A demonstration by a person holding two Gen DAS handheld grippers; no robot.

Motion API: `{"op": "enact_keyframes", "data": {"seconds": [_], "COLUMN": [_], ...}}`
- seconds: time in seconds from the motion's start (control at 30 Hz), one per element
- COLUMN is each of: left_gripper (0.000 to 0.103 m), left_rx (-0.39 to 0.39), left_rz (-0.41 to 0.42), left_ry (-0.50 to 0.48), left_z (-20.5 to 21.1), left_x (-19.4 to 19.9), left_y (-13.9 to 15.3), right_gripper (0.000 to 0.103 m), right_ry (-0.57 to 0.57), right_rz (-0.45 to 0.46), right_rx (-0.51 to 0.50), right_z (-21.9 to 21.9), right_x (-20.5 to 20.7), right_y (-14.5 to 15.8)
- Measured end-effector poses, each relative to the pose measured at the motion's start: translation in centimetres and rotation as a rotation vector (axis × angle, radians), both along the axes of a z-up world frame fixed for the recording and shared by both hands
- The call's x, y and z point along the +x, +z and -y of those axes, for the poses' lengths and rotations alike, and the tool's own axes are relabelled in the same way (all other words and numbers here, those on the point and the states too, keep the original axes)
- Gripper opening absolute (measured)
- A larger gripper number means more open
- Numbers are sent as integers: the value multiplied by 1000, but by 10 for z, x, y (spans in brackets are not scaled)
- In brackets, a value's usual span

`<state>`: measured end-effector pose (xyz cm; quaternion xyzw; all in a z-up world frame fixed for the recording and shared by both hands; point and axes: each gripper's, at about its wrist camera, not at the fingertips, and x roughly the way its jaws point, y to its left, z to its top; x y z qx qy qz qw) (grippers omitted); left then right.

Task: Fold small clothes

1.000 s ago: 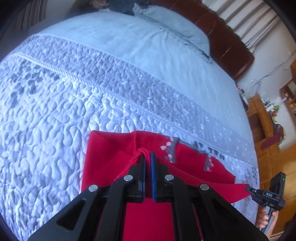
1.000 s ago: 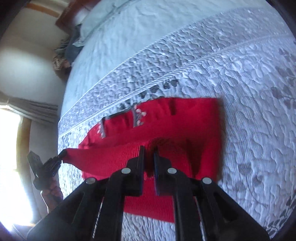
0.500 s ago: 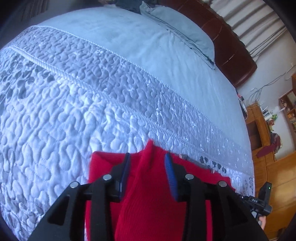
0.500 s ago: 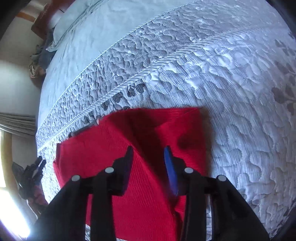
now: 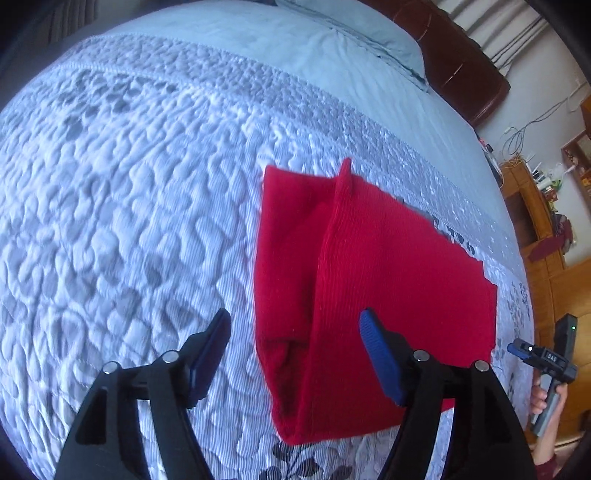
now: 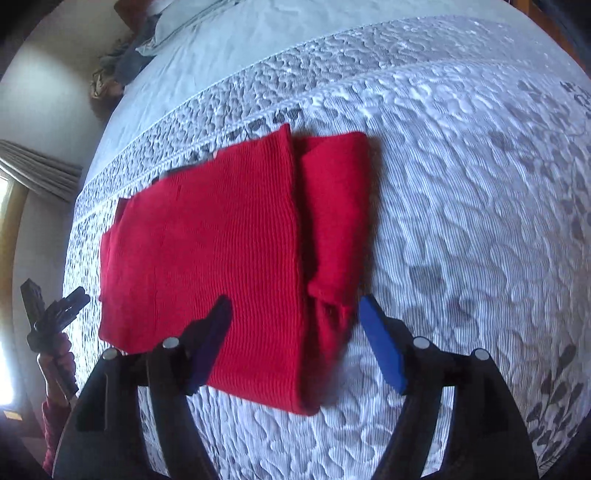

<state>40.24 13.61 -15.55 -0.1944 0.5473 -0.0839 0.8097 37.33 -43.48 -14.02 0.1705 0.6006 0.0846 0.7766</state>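
Observation:
A red knitted garment (image 5: 388,266) lies folded on the quilted bedspread (image 5: 129,203), its top layer laid over and a narrower strip showing along one side. My left gripper (image 5: 294,314) hovers over its near edge with the jaws opening; the pads touch no cloth. In the right wrist view the same garment (image 6: 207,240) lies flat, and my right gripper (image 6: 295,299) stands above its near corner, jaws also opening and holding nothing. Each view shows the other gripper beside the bed: the right gripper (image 5: 517,349) and the left gripper (image 6: 74,299), each held by a hand.
A pale blue pillow (image 5: 362,33) and a brown headboard (image 5: 461,62) lie at the far end of the bed. Wooden furniture (image 5: 535,221) stands beside the bed. A heap of clothes (image 6: 122,70) sits near the pillow, with a curtain (image 6: 40,173) by the window.
Both grippers were shut on the garment's red edge a second ago. They have opened and let it go, the fold has dropped flat, and both have drawn back from it.

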Motion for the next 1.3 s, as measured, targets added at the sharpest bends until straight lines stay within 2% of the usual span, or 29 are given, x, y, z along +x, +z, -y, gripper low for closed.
{"op": "enact_keyframes", "data": {"seconds": [0.2,0.33,0.43,0.47,0.5,0.53,0.57,0.6,0.63,0.7,0.73,0.77,0.8,0.83,0.9,0.93,0.97,1.0,1.07,1.3], "left_gripper": [73,76,77,76,71,64,46,35,34,37,38,45,57,61,56,48,28,22,20,19], "left_rx": [-101,-59,-53,-60,-72,-84,-83,-64,-31,-37,-36,-47,-59,-58,-1,44,47,11,-43,-80], "left_rz": [-74,-90,-92,-93,-93,-97,-107,-119,-136,-143,-148,-152,-153,-147,-145,-138,-133,-138,-152,-112], "left_ry": [13,-1,-1,-1,1,3,3,6,8,16,23,26,21,-3,-15,-22,-32,-34,6,-3], "left_z": [8,23,28,28,28,28,28,28,29,27,26,27,29,35,43,48,50,49,42,36], "left_x": [4,10,13,14,14,14,15,15,16,17,18,19,21,23,22,22,21,20,17,-5], "left_y": [-24,-37,-40,-40,-40,-40,-41,-43,-46,-47,-48,-49,-50,-49,-46,-45,-44,-44,-42,-9], "right_gripper": [76,75,73,64,52,34,18,12,12,13,17,18,19,19,16,13,11,11,10,9], "right_ry": [23,15,22,25,31,46,54,63,71,76,65,56,59,63,68,75,80,80,80,92], "right_rz": [-81,-107,-92,-83,-77,-74,-77,-80,-79,-74,-82,-89,-92,-93,-94,-92,-90,-87,-73,-55], "right_rx": [38,65,75,84,96,124,135,124,109,100,113,121,114,105,82,67,62,60,65,115], "right_z": [-7,-10,-16,-18,-20,-23,-25,-28,-29,-30,-29,-28,-30,-31,-33,-34,-34,-33,-31,-24], "right_x": [-5,-2,1,1,2,1,1,0,1,0,0,0,0,0,-1,-2,-3,-4,-8,-21], "right_y": [-29,-48,-54,-53,-53,-53,-54,-56,-57,-58,-59,-60,-61,-61,-61,-59,-57,-55,-47,-11]}}
